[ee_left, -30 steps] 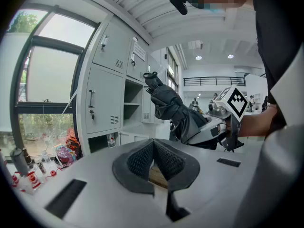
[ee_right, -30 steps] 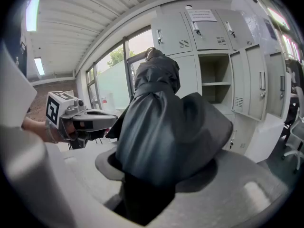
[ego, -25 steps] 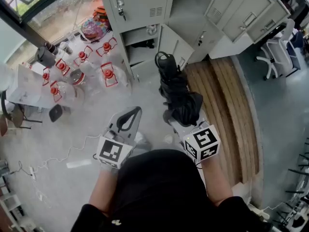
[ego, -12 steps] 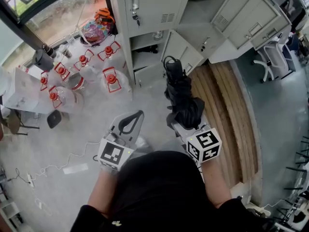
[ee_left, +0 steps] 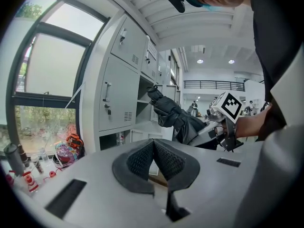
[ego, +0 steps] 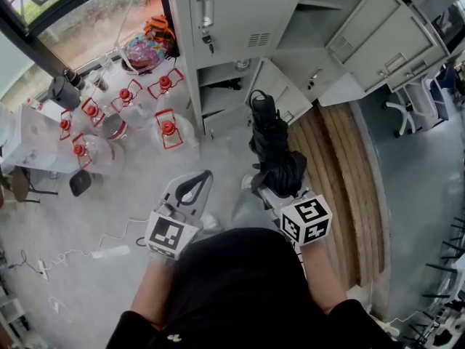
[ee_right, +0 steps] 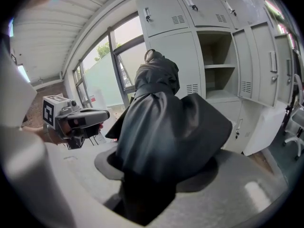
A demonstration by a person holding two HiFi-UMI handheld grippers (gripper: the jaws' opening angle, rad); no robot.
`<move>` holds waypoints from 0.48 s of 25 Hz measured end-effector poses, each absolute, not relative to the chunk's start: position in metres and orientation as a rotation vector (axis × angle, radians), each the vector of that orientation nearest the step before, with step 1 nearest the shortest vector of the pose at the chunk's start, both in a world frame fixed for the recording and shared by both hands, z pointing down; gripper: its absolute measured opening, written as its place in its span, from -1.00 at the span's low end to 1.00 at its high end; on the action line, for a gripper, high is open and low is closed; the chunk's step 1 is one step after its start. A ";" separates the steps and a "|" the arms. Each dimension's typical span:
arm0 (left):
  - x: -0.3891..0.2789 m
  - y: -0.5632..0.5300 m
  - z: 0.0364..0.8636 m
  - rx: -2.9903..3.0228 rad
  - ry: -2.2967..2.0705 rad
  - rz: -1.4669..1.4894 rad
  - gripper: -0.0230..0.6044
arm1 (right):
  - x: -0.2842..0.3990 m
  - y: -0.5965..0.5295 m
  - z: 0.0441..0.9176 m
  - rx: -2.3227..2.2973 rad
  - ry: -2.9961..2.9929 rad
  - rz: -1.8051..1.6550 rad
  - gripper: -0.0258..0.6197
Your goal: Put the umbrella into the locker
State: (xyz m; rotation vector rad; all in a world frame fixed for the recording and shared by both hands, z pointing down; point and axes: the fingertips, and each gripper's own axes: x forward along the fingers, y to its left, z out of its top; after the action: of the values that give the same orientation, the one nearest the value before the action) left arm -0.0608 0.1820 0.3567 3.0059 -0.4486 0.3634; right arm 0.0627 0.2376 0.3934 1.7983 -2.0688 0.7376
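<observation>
Head view puts the umbrella (ego: 272, 151) in the air ahead of me: black, folded, its fabric loosely bunched, the end with a loop pointing up the frame toward the locker (ego: 240, 20). It is not in any compartment yet. That far end hangs just in front of the low open compartment (ego: 225, 86) and its swung-out door (ego: 280, 86), touching neither as far as I can see.

The right gripper (ego: 275, 193) has the near end. In the right gripper view the cloth of the umbrella (ee_right: 161, 127) fills the gap between the jaws, which stand part-way apart and clamp on it. The same view shows another open compartment with a shelf (ee_right: 216, 75) past the fabric.

The left gripper (ego: 203, 177) is beside it at the left, carrying nothing. In the left gripper view its pads (ee_left: 142, 158) meet at the tips with nothing between them.

Against a second ago, the locker front has slid lower in the head view and more of it shows. Both grippers sit at nearly the same spots in the frame, and the hold on the umbrella looks unchanged.

Left of the locker stand clear water jugs with red caps (ego: 168, 126) and a colourful bag (ego: 145, 46). A wooden platform (ego: 341, 166) lies to the right.
</observation>
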 end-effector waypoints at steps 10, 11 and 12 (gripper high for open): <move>0.007 0.110 0.364 2.937 -0.642 0.423 -0.89 | 0.137 0.163 0.424 1.589 -2.130 0.767 -0.11; 0.013 0.104 0.365 2.928 -0.666 0.429 -0.89 | 0.143 0.157 0.427 1.564 -2.136 0.772 -0.10; 0.018 0.099 0.365 2.914 -0.693 0.431 -0.89 | 0.148 0.151 0.430 1.536 -2.146 0.779 -0.10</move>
State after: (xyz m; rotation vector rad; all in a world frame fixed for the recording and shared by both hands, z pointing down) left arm 0.0177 0.0993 0.3649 2.9141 -0.6925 0.4313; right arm 0.1478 0.1512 0.4299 1.5362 -2.1458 0.7787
